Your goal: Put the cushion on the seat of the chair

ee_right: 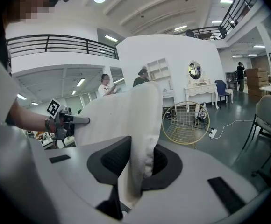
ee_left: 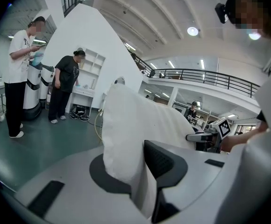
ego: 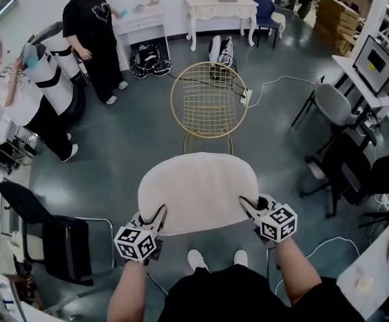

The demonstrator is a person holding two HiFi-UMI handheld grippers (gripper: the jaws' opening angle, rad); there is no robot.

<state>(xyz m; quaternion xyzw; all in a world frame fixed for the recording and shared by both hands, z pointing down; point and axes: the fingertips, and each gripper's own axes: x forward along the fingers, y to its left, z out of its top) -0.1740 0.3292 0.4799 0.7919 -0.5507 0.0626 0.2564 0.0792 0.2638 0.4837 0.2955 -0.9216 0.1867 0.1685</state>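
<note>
Cushion (ego: 198, 190): cream, rounded oblong, soft fuzzy fabric. It is held up flat in the air near the person, apart from the chair (ego: 209, 100) farther off. Left gripper (ego: 155, 217) pinches its near-left edge, right gripper (ego: 249, 206) its near-right edge. Chair: gold wire, round back, on grey floor (ego: 114, 146). Only the head view shows the cushion's full outline; the gripper views show it edge-on, thick and plush.
</note>
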